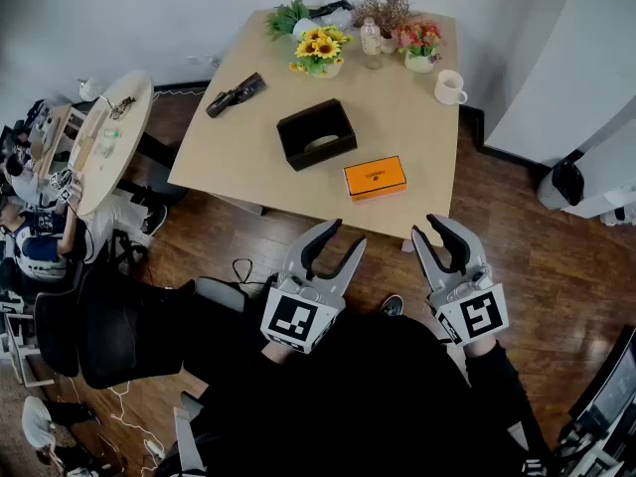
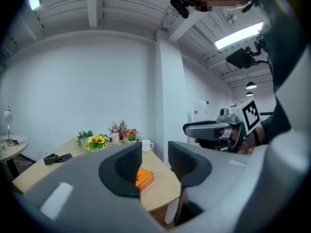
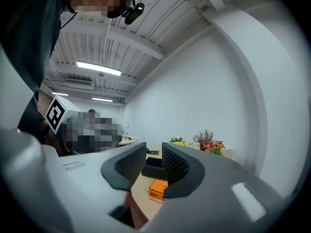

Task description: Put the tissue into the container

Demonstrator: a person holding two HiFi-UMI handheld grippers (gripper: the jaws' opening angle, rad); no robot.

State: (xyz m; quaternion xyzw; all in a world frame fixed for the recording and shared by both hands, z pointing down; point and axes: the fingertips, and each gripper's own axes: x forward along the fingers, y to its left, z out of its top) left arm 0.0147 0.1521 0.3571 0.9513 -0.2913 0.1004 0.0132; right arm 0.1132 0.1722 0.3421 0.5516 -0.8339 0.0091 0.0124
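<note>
**Head view.** The left gripper (image 1: 346, 237) and right gripper (image 1: 429, 229) hang side by side short of the wooden table (image 1: 238, 137), probably a ready pose ahead of the reach. The orange box (image 1: 375, 178), likely the tissue pack, lies just beside the open black container (image 1: 316, 134), well apart from both tools. Flowers (image 1: 320, 50) and a mug (image 1: 449, 87) line the far edge.

**Left gripper view.** The jaws are drawn together with nothing between them.

**Right gripper view.** The jaws are likewise closed and empty, aimed level toward the box.

**Room.** Dark wood floor (image 1: 517, 227), white walls, and a round desk (image 1: 114, 137) at left.
</note>
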